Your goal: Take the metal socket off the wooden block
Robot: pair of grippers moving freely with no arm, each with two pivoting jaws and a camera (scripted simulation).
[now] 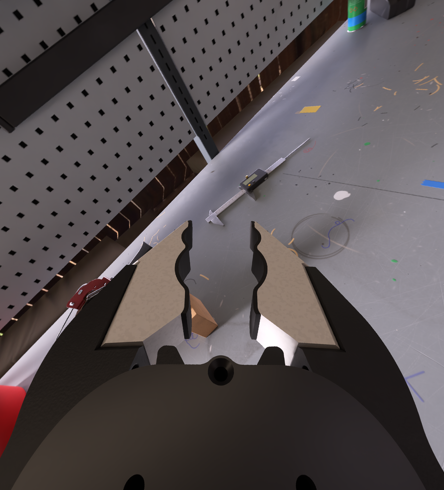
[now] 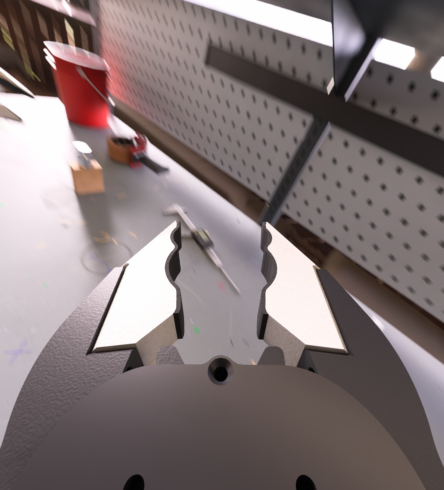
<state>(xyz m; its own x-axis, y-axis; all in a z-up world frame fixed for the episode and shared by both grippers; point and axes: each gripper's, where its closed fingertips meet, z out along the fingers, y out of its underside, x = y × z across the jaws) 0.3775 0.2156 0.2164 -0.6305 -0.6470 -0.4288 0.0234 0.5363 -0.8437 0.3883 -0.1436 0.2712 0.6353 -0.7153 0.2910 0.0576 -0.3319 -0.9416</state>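
In the right wrist view the wooden block (image 2: 88, 178) stands on the grey bench at the far left, with the metal socket (image 2: 83, 153) upright on its top. My right gripper (image 2: 221, 228) is open and empty, well short of the block and to its right. In the left wrist view my left gripper (image 1: 221, 225) is open and empty. A corner of the wooden block (image 1: 202, 319) shows low between its fingers, partly behind the left finger (image 1: 152, 286). The socket is hidden in this view.
A digital caliper (image 1: 252, 181) lies on the bench (image 1: 374, 291) ahead; it also shows in the right wrist view (image 2: 202, 238). A red bucket (image 2: 83, 87), a red tool (image 2: 137, 151) by a brown block (image 2: 117, 152), and the pegboard wall (image 2: 348, 185) stand behind. A green-blue can (image 1: 356, 16) stands far off.
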